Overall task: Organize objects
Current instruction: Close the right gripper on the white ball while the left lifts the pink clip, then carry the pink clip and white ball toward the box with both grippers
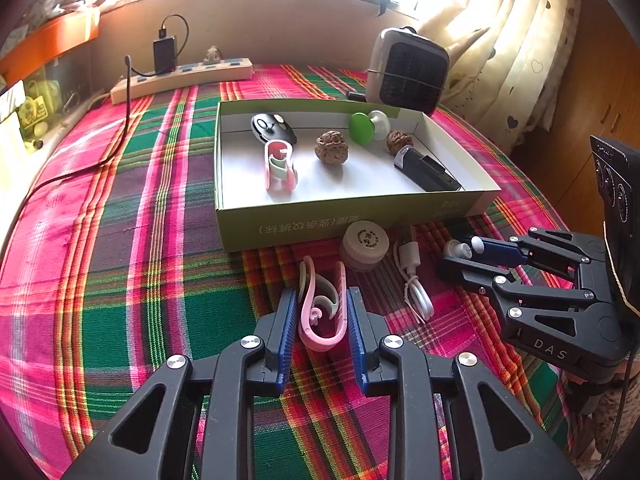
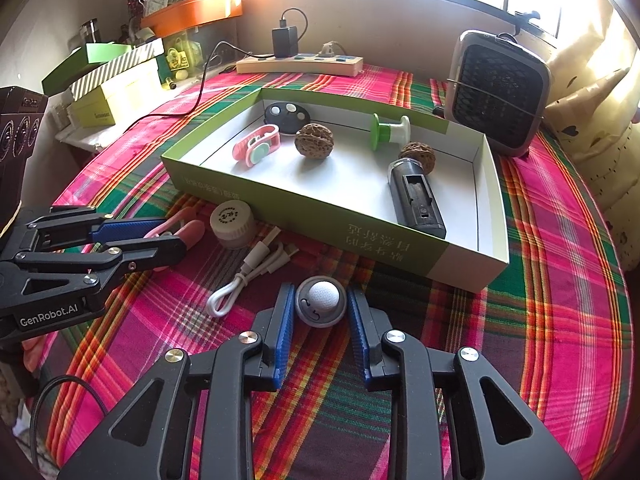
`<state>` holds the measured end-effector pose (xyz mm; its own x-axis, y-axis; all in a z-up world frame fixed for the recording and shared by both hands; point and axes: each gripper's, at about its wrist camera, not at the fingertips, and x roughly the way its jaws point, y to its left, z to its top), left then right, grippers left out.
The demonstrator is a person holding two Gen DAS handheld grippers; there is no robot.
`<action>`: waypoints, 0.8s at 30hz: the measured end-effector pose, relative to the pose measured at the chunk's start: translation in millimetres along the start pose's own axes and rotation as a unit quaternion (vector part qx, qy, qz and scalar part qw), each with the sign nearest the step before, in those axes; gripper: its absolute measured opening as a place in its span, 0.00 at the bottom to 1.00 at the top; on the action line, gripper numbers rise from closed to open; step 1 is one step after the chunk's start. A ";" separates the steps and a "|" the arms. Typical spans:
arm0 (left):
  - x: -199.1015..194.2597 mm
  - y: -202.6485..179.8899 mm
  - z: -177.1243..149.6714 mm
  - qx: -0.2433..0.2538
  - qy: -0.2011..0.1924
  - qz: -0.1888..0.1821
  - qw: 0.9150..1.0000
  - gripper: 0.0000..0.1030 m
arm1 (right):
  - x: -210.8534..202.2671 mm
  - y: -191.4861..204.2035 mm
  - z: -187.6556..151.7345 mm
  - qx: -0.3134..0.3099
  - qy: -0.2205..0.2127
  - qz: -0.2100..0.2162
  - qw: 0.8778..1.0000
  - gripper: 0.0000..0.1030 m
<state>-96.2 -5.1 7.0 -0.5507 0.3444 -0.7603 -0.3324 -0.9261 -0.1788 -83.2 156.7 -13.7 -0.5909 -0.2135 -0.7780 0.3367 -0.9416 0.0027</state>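
Two grippers are working side by side on the plaid tablecloth (image 1: pixel 120 264), just in front of the shallow green box (image 2: pixel 312 204). The left gripper (image 1: pixel 322 312) is pinching a pink clip (image 1: pixel 320 316) flat between its blue pads, while the right gripper (image 2: pixel 320 308) is holding its pads against a small round white-and-grey gadget (image 2: pixel 320 301). Both pieces are looking light; the clip's thin plastic loops are likely springy, so a hold across its long sides seems safest, and the gadget's rounded rim may be slippery. A white jar (image 2: pixel 233 224) and a coiled white cable (image 2: pixel 248 272) are lying between the grippers and the box wall. Open white floor is waiting inside, between the walnuts (image 2: pixel 314 140) and the black device (image 2: pixel 416 196).
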 end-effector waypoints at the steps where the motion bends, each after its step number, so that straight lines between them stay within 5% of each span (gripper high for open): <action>1: 0.1 0.1 0.1 0.000 0.000 0.000 1.000 0.22 | 0.0 0.0 0.0 0.000 0.000 0.000 1.000 0.26; 24: -19.0 -3.1 11.5 0.009 -0.020 -0.002 1.000 0.21 | -14.5 -1.7 8.8 0.005 -0.019 0.011 1.000 0.26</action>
<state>-93.5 -7.1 29.2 -0.5788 0.3548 -0.7342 -0.3488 -0.9216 -0.1703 -81.7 159.1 3.1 -0.6107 -0.2429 -0.7537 0.3429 -0.9390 0.0247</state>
